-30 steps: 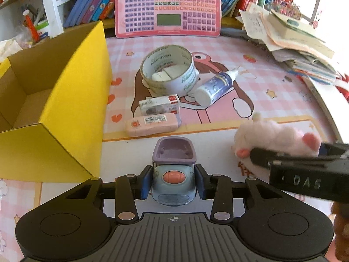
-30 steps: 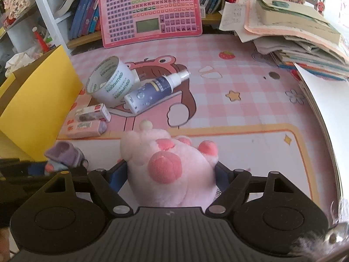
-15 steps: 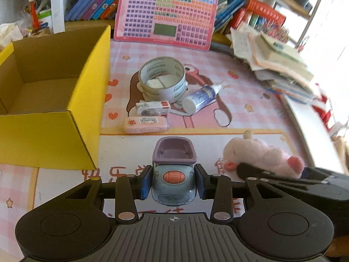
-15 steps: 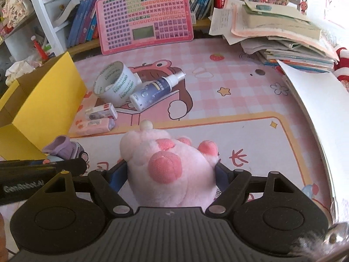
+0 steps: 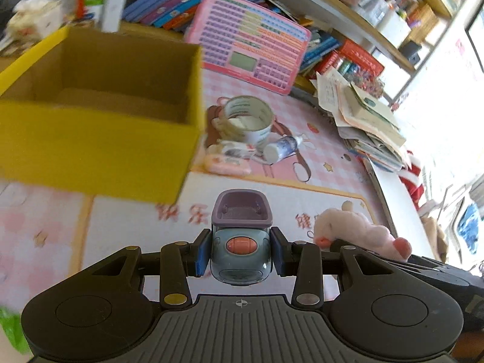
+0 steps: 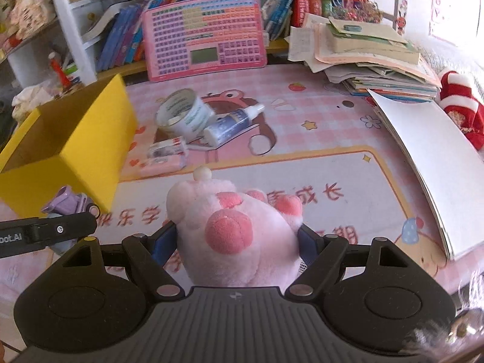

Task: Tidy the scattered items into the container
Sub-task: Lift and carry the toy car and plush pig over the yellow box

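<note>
My left gripper (image 5: 240,255) is shut on a small blue-grey and purple toy truck (image 5: 240,236), held above the pink mat in front of the open yellow cardboard box (image 5: 99,148). My right gripper (image 6: 237,239) is shut on a pink plush paw toy (image 6: 233,230), lifted over the mat. The truck (image 6: 68,204) and left gripper arm show at the left of the right wrist view, beside the box (image 6: 93,154). On the mat lie a tape roll (image 6: 183,115), a spray bottle (image 6: 231,124), and two small packets (image 6: 168,149) (image 6: 161,165).
A pink keyboard toy (image 6: 204,36) leans against a bookshelf at the back. A pile of books and papers (image 6: 372,57) and a white board (image 6: 429,163) fill the right side. A red and white striped plush (image 6: 459,103) lies far right.
Both grippers rose and drew back with their toys. The left one swung toward the yellow box, which now looms nearer and higher in its view. Neither grip changed.
</note>
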{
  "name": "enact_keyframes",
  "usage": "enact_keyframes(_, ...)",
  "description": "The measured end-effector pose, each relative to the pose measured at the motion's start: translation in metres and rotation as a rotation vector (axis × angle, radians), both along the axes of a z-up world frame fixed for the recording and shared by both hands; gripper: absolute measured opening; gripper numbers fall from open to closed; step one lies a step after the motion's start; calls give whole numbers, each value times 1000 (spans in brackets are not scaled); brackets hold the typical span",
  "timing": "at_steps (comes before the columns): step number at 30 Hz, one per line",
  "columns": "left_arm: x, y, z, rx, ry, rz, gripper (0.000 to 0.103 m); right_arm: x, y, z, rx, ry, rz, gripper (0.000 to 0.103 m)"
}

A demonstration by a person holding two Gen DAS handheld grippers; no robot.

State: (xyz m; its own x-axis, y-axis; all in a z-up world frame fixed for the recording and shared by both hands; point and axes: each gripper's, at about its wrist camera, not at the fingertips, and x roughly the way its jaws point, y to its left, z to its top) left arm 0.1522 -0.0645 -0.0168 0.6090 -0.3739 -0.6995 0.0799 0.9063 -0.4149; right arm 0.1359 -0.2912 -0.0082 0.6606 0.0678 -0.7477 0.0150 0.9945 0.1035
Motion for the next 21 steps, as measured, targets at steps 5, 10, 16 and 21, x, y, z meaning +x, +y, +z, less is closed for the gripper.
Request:
enact_keyframes(5,-30,49,4,-57,4,58,39,-30,38,7,-26,-20,51,78)
enact_keyframes(10,-60,91,3,-75,4,99,39,-50,76,11,-30,-25,87,78)
enact_keyframes(16,-85,127,4,-90,-14,150,39,-76,119,16,-25,-46,138,78)
enact_keyframes(21,-101,146,6,-100,-35,166,39,-86,142,16,-10,-31,170,78)
